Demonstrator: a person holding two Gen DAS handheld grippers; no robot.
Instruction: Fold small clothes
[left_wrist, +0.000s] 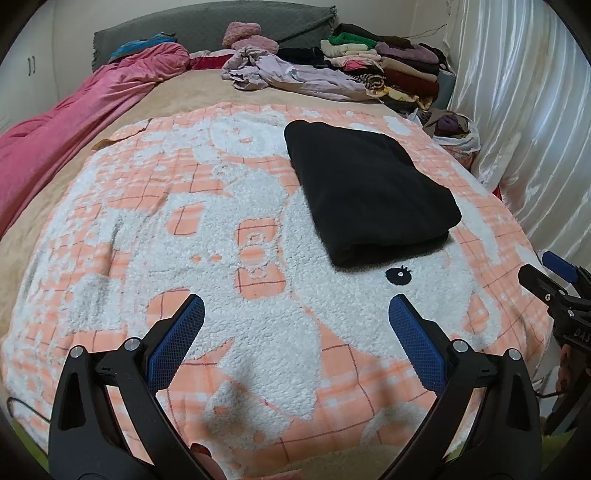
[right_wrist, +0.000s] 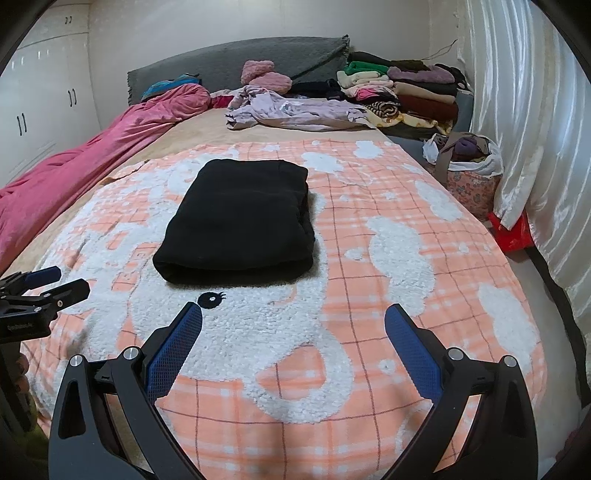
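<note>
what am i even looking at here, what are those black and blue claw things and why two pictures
Each picture comes from a fisheye camera mounted on a handheld two-finger tool; a person holds one in each hand. One view looks along the left tool, the other along the right tool. Both stand open and hold nothing. Ahead, on an orange and white fleece blanket spread over a bed, lies a black garment, already folded. Further back are a heap of lilac clothes and a stack of folded clothes.
</note>
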